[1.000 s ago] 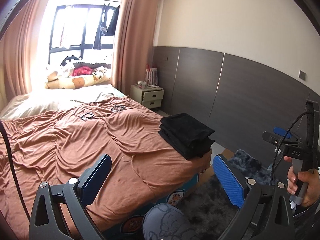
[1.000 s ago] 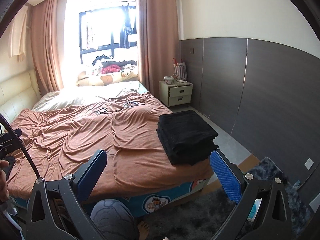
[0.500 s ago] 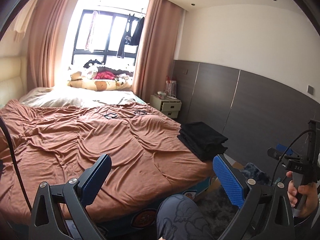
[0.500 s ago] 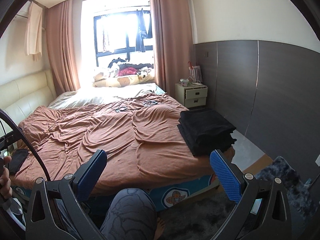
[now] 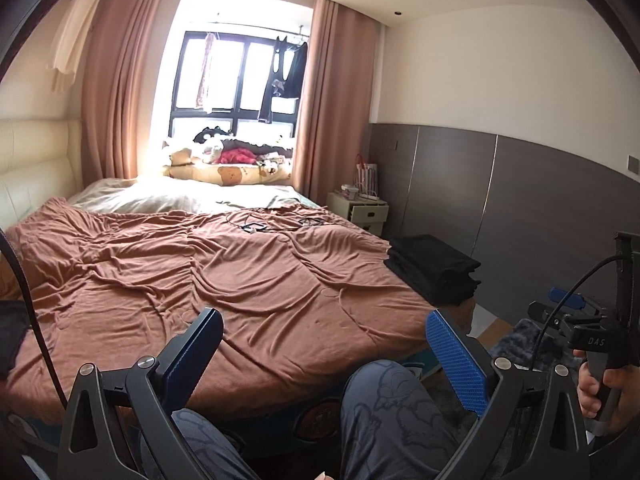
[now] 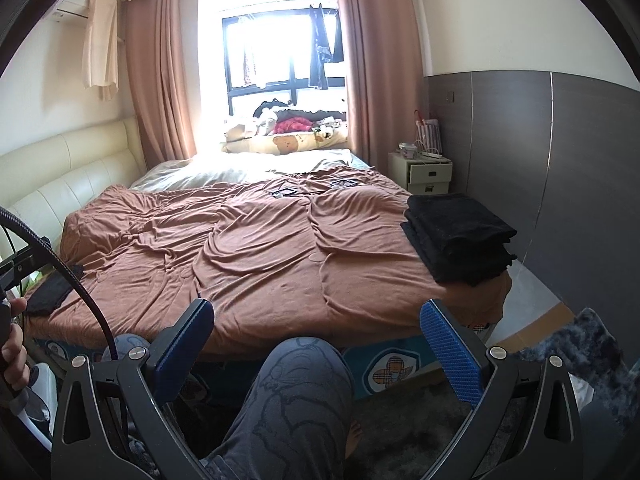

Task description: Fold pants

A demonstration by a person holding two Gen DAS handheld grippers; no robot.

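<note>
**Desk:** Where do the pants stand in this frame?

**Photographer:** A stack of folded black pants (image 6: 460,244) sits on the bed's (image 6: 260,264) right edge, close to the near corner. Another dark garment (image 6: 54,290) lies flat at the left edge; whether it is pants cannot be told. The left gripper (image 5: 324,354) and right gripper (image 6: 316,344) both hang over the person's knees, short of the mattress, each spread wide and holding nothing.

**Desk:** What could go wrong from here?

**Photographer:** The stack overhangs toward the floor, so a brush from a passing finger or a tug on the rumpled brown cover (image 5: 248,280) would likely tip it off the bed. The cover's ridges may also bunch under any cloth laid out, skewing a fold. A black cable (image 6: 76,280) loops across the right wrist view just over the flat garment; a reach there could snag it. Small items and cords (image 5: 276,225) lie at the far end, well apart from the work.
</note>
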